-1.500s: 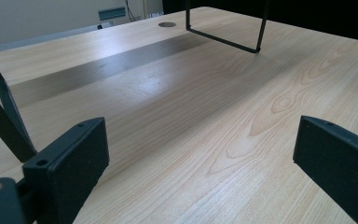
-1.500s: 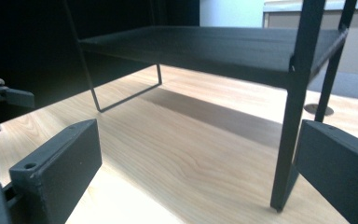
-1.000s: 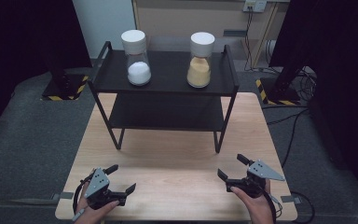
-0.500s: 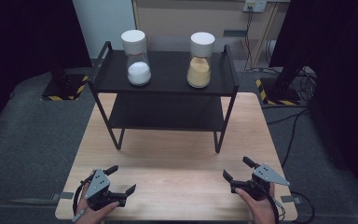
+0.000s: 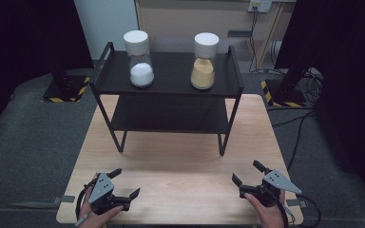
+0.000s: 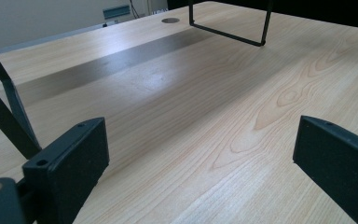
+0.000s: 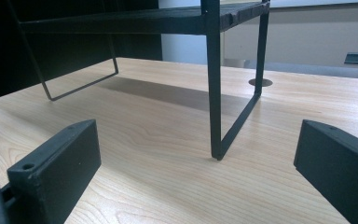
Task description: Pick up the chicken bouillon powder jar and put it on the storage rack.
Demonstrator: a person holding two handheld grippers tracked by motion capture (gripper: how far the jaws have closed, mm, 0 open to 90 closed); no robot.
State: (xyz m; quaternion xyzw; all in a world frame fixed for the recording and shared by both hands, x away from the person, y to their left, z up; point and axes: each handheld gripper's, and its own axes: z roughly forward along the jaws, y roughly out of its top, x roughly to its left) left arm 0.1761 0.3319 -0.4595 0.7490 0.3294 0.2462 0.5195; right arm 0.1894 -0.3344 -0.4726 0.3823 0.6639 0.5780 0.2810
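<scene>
High view: left gripper point(image 5: 125, 183) and right gripper point(image 5: 246, 173) rest released, empty, near the black shelf point(image 5: 167, 90).

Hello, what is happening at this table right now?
A person holds the left gripper and the right gripper low over the near edge of the wooden table, both open and empty. On the black shelf stand a jar of white powder and a jar of yellow powder, untouched.
</scene>
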